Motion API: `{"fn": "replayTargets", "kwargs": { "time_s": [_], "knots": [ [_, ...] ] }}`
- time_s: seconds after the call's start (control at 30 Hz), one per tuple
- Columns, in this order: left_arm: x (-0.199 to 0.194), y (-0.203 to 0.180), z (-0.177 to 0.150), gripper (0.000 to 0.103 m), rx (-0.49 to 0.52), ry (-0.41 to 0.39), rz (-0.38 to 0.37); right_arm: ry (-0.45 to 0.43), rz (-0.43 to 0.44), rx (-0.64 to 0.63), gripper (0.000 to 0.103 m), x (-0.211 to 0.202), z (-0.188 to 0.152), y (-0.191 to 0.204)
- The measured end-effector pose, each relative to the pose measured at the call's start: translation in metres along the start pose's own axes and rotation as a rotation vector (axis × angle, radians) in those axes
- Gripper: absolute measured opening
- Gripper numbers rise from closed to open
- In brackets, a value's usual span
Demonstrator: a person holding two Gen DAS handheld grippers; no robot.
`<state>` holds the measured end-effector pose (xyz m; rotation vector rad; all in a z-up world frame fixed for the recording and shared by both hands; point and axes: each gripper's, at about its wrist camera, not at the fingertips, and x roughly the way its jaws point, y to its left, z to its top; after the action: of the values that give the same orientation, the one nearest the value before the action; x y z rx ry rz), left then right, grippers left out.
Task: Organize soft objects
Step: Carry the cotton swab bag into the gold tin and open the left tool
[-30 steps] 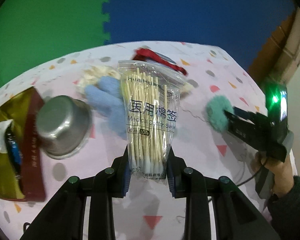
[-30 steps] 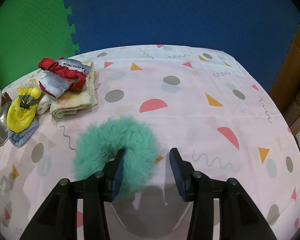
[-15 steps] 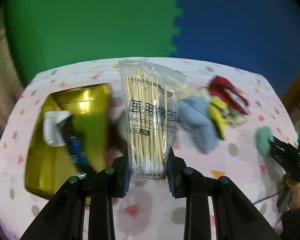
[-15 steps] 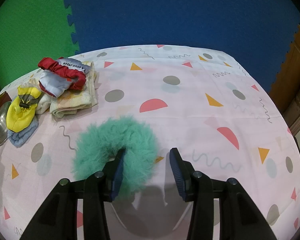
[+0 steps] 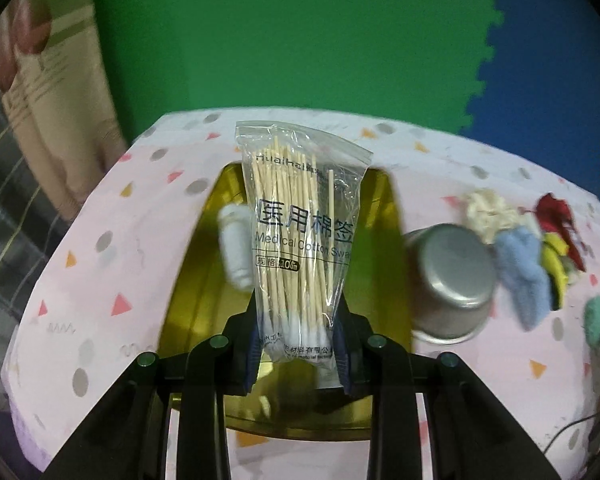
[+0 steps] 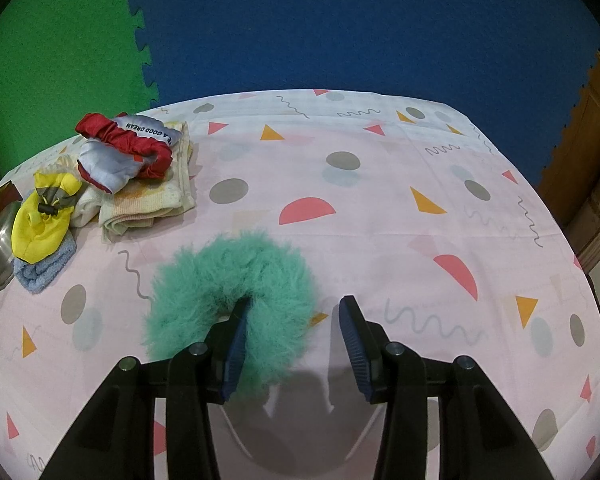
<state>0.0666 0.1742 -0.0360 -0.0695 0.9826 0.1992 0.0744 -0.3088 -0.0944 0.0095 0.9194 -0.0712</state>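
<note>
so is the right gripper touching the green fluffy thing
Touching. In the right wrist view the right gripper has one finger poking into the green fluffy ring; the other finger stands clear with a gap.

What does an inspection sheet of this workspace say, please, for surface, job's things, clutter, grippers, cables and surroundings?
Surface: table under a pink cloth with shapes printed on it.
Job's things: green scrunchie on the cloth; pile of soft items at the far left, with a red and grey piece on top, a folded towel, a yellow piece and a blue cloth.
Clutter: gold tin with a white bottle inside; steel bowl beside it.
Grippers: left gripper shut on the swab bag, above the tin; right gripper open, one finger inside the scrunchie ring.
Cables: dark cable at the table's edge.
Surroundings: green and blue foam mats behind.
</note>
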Motion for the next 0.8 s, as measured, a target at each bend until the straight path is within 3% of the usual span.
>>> {"fn": "replayTargets", "kwargs": {
  "time_s": [0.43, 0.8],
  "knots": [
    [0.038, 0.034, -0.019, 0.028, -0.017, 0.090, 0.006, 0.005, -0.007, 0.001, 0.045, -0.001, 0.001, -0.001],
    [0.050, 0.041, -0.023, 0.032, -0.012, 0.111, 0.021, 0.005, -0.009, 0.001, 0.045, 0.000, 0.000, 0.000]
  ]
}}
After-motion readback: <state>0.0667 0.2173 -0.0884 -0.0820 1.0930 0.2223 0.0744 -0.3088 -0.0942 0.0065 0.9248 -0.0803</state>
